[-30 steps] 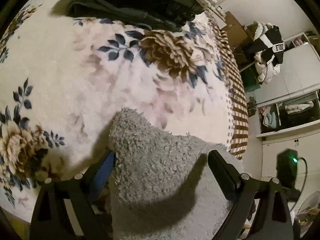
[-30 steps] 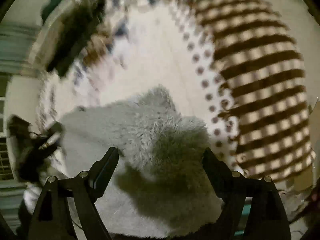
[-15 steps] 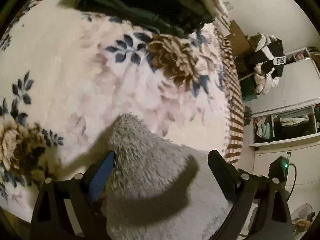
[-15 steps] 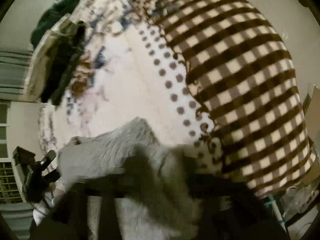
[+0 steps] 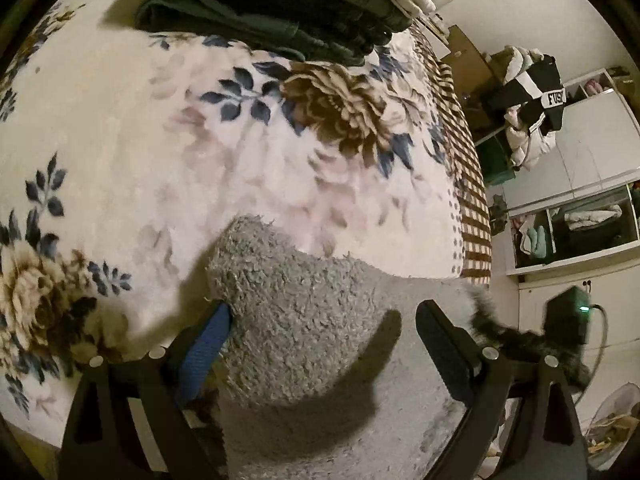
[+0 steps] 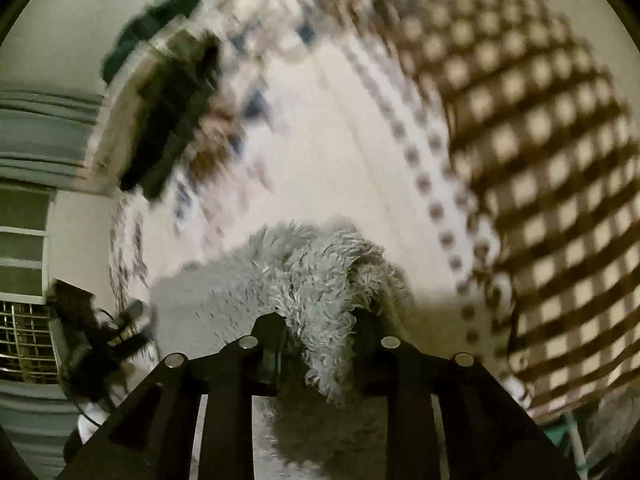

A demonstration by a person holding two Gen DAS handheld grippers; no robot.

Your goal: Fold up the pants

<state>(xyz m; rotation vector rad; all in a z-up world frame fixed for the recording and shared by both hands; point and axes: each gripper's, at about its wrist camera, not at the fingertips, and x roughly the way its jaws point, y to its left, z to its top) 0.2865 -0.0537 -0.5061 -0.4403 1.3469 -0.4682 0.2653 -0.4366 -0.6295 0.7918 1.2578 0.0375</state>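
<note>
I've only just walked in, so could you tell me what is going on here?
A person with a gripper in each hand is folding fuzzy grey pants on a floral blanket. The right gripper is shut on a bunch of the fleece. The left gripper is open, its fingers straddling another part of the pants. A stack of folded clothes sits further back.

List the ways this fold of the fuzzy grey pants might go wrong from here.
1. Only the right gripper is shut on the grey pants. The left gripper is open around them, so a lift would likely drag that side unevenly.
2. The right grip seems to hold a bunched fluffy edge, which might slip or leave the fold crooked.
3. The pants lie near the edge of the floral blanket, so loose fabric may slide off.
</note>
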